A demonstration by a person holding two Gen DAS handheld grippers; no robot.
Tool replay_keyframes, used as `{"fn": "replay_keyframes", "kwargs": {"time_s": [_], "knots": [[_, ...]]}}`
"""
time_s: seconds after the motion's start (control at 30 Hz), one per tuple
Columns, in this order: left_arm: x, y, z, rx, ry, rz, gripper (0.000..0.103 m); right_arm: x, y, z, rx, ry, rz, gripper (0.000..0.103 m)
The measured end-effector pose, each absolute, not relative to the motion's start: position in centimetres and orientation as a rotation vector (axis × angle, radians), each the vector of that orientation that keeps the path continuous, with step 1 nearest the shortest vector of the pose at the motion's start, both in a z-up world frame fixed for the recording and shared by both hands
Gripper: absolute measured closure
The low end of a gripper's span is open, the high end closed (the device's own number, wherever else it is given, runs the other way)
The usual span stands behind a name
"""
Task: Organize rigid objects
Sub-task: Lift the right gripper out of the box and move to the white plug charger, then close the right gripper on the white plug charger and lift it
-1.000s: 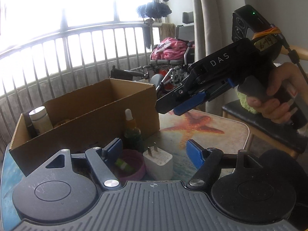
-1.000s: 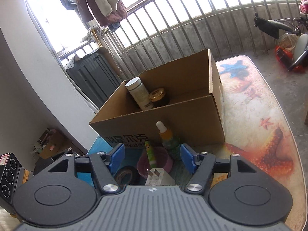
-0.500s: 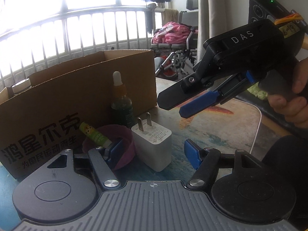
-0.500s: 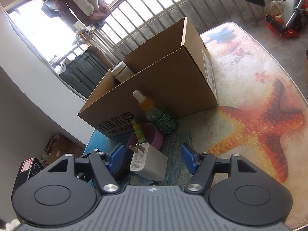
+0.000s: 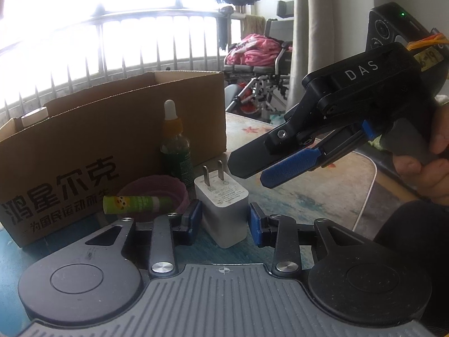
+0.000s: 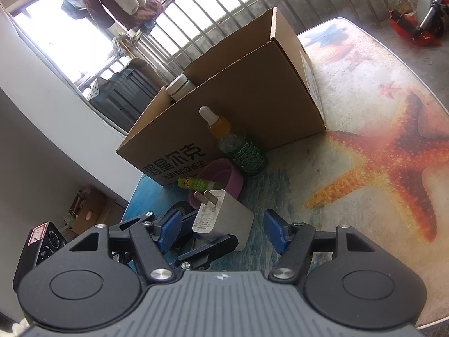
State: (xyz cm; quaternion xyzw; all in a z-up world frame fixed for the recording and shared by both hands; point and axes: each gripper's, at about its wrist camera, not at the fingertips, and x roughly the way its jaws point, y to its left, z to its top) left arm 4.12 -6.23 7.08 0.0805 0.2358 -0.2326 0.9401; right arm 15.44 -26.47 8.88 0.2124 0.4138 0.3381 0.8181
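A white plug charger [image 5: 223, 210] stands on the table, prongs up. My left gripper [image 5: 224, 219] is open with its blue pads on either side of the charger, close but not squeezing. My right gripper [image 6: 221, 229] is open and hovers above the same charger [image 6: 224, 219]; in the left wrist view it [image 5: 261, 168] hangs just right of the prongs. A dropper bottle [image 5: 175, 146], a purple bowl [image 5: 157, 196] and a green tube [image 5: 134, 203] lying across the bowl stand before a brown cardboard box [image 5: 84, 151]. A white-capped jar [image 6: 179, 85] stands inside the box.
The table top has a starfish print [image 6: 393, 163] on its right part. Its edge [image 5: 367, 193] curves close on the right. A black tape roll [image 6: 179, 207] lies partly hidden behind my left gripper. A railing, chairs and clothes lie beyond the table.
Both grippers have come down and closer to the charger. My left gripper's fingers now flank it. The right gripper has dropped toward it from above.
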Motion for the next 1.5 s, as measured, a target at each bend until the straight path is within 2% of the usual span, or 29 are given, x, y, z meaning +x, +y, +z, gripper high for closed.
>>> {"fn": "replay_keyframes", "kwargs": {"time_s": [0.1, 0.27, 0.37, 0.53, 0.57, 0.67, 1.13, 1.5], "knots": [[3.4, -6.2, 7.1, 0.179, 0.479, -0.486, 0.069, 15.1, -27.3, 9.1, 0.479, 0.868, 0.715, 0.03], [2.6, -6.2, 7.0, 0.187, 0.476, -0.5, 0.07, 14.9, -26.8, 9.0, 0.444, 0.898, 0.73, 0.03], [2.5, -6.3, 7.0, 0.195, 0.474, -0.5, 0.07, 14.7, -25.9, 8.7, 0.414, 0.915, 0.738, 0.023], [2.4, -6.7, 7.0, 0.211, 0.469, -0.504, 0.071, 14.8, -24.6, 8.5, 0.392, 0.919, 0.741, 0.022], [2.4, -6.7, 7.0, 0.211, 0.469, -0.507, 0.071, 14.9, -24.4, 8.5, 0.381, 0.92, 0.739, 0.025], [2.5, -6.7, 7.0, 0.203, 0.472, -0.507, 0.071, 14.8, -23.7, 8.3, 0.317, 0.926, 0.762, 0.053], [2.0, -7.2, 8.0, 0.213, 0.44, -0.498, 0.072, 13.2, -24.0, 9.1, 0.318, 0.882, 0.758, 0.057], [2.1, -6.5, 13.8, 0.238, 0.332, -0.469, 0.072, 13.3, -23.4, 15.1, 0.282, 0.787, 0.792, 0.058]]}}
